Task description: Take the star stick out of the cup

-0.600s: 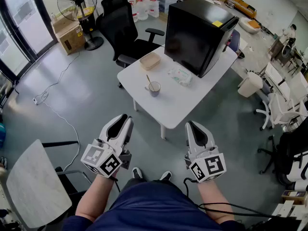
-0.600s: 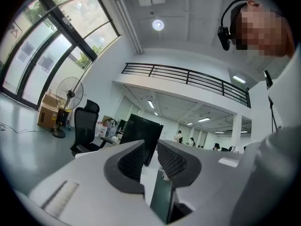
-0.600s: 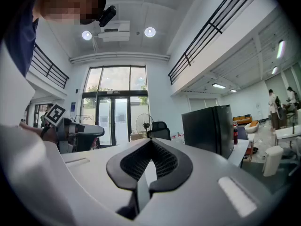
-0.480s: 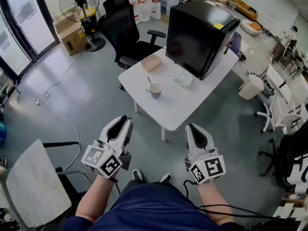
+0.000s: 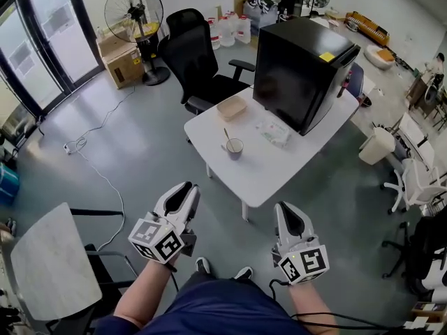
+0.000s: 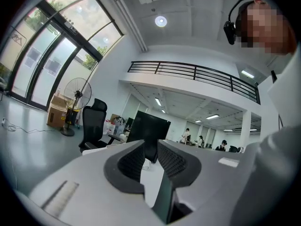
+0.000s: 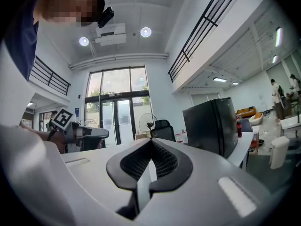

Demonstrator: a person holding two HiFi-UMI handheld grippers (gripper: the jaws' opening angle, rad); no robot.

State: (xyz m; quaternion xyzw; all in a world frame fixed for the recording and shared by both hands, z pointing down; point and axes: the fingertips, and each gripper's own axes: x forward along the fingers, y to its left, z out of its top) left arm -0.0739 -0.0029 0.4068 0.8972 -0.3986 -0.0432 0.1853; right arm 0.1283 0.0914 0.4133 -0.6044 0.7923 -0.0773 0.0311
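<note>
**While both grippers are hanging short of the table, the star stick is standing in its cup**

Seen from the head view, a person is standing just off the near corner of a white table (image 5: 293, 166), holding a gripper in each hand.

The cup (image 5: 235, 146), small and pale, is sitting on the table's left part, near the edge. The star stick (image 5: 227, 135) is leaning inside it, with its upper end poking out over the rim towards the table's far left side. The stick's star end is too small to make out.

Farther back on the table, a shallow tan tray (image 5: 232, 107) is resting by the left edge. A flat packet (image 5: 274, 132) is lying near the table's middle. A black mini fridge (image 5: 304, 72) is taking up the table's far end.

The left gripper (image 5: 187, 189) is hovering over the floor in front of the table, well apart from the cup. Its jaws are standing slightly apart, leaving a narrow slot with nothing between them.

The right gripper (image 5: 283, 208) is also hovering in front of the table, off its near corner. Its jaws are pressing together at the tips and are gripping nothing.

A black office chair (image 5: 199, 65) is standing behind the table's left side.
</note>
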